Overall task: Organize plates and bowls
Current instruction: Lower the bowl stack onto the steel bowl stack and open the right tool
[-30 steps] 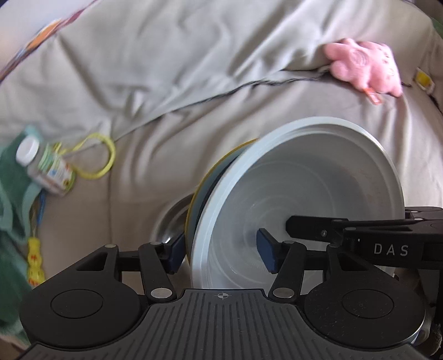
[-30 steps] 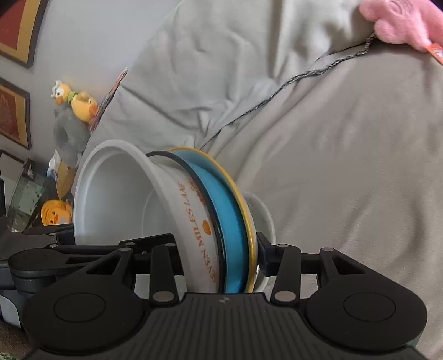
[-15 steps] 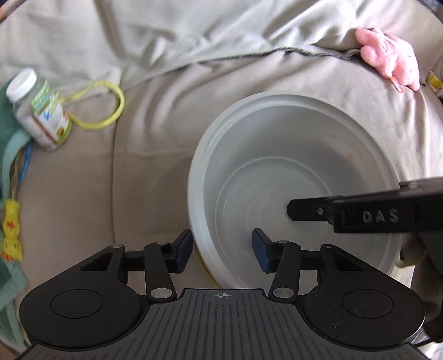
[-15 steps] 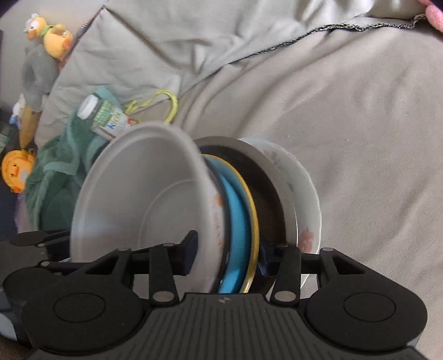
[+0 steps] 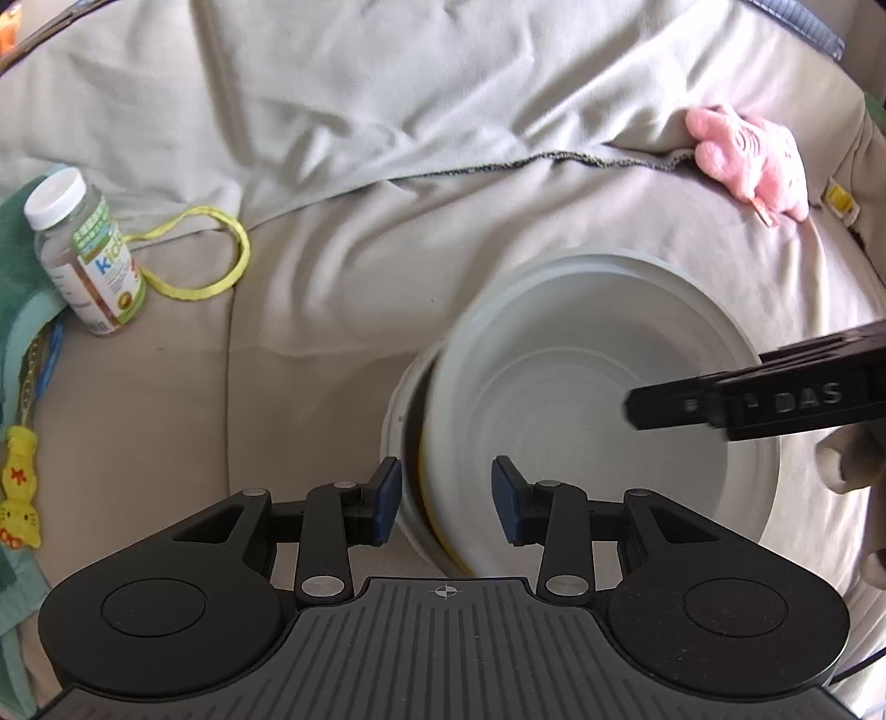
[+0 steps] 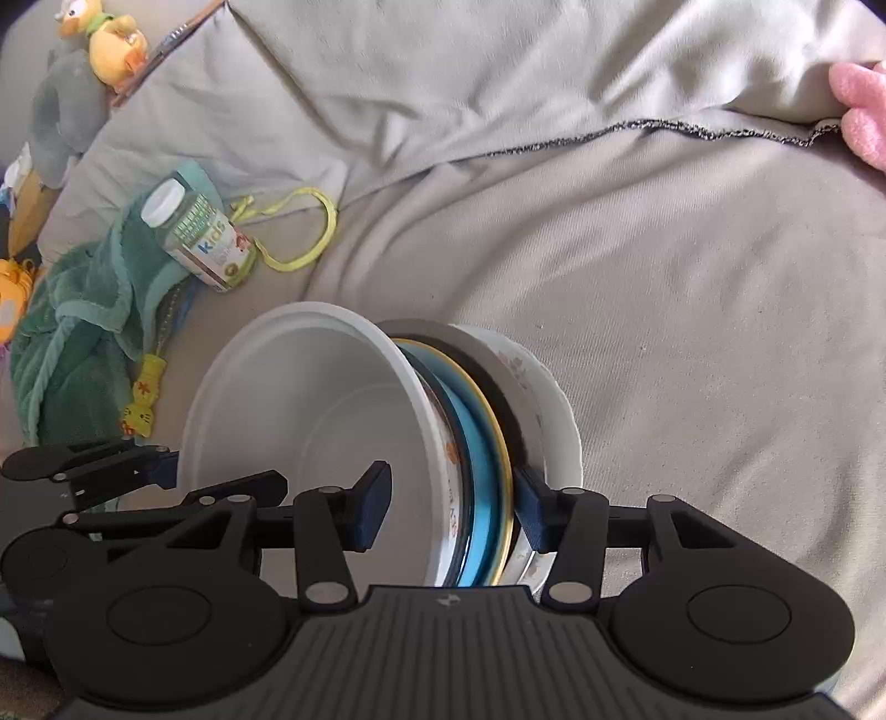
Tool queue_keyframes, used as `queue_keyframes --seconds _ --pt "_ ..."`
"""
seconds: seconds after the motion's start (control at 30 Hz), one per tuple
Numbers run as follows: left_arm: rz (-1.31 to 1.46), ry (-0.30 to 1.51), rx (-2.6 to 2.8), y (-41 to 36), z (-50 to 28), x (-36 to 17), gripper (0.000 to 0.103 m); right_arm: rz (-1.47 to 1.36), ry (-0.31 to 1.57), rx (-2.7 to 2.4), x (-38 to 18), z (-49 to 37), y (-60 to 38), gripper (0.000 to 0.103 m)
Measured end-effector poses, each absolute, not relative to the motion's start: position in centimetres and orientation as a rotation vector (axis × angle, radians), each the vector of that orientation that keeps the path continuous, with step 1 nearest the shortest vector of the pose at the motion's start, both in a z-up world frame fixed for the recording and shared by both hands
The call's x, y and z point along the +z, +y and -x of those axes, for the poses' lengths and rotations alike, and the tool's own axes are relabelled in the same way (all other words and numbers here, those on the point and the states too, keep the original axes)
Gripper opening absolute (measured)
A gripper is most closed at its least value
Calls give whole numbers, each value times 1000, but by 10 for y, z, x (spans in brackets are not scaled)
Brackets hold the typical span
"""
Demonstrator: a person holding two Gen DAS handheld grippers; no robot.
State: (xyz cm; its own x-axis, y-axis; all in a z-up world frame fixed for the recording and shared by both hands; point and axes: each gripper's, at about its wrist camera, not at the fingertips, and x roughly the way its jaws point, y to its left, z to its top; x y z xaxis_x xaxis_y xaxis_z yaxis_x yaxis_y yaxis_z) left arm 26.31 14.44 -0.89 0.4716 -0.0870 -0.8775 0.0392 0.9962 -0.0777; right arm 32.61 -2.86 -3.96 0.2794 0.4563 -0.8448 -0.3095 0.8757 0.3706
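A stack of dishes lies on the grey couch cushion: a white bowl (image 6: 310,410) on top, a blue plate with a yellow rim (image 6: 479,443), a dark dish and a white floral plate (image 6: 545,399) beneath. My right gripper (image 6: 451,507) is shut on the stack's near edge, one finger inside the bowl, the other under the blue plate. In the left wrist view the white bowl (image 5: 587,432) sits over the floral plate (image 5: 401,410). My left gripper (image 5: 446,501) straddles the stack's edge with its jaws apart, not touching. The right gripper's finger (image 5: 775,399) reaches in from the right.
A vitamin bottle (image 5: 83,255) and a yellow cord (image 5: 221,266) lie at left by a green towel (image 6: 77,332). A pink plush toy (image 5: 747,160) sits at the back right. Stuffed toys (image 6: 99,33) stand at the couch's far left.
The stack has been lowered from a tilted, lifted pose onto the cushion and shifted right. My left gripper's jaws have widened and let go of the rim; the floral plate now shows below.
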Motion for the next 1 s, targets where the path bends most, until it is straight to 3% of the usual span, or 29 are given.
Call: queue_keyframes --seconds 0.17,0.33,1.0 --pt "121 1035 -42 162 -254 -5 42 -164 1096 515 -28 -315 -42 49" --pt "130 1028 -34 168 -250 -8 50 -109 1045 473 -28 -311 -41 49" --pt "201 911 -31 168 -227 -12 49 -87 1015 446 -52 -286 -30 49"
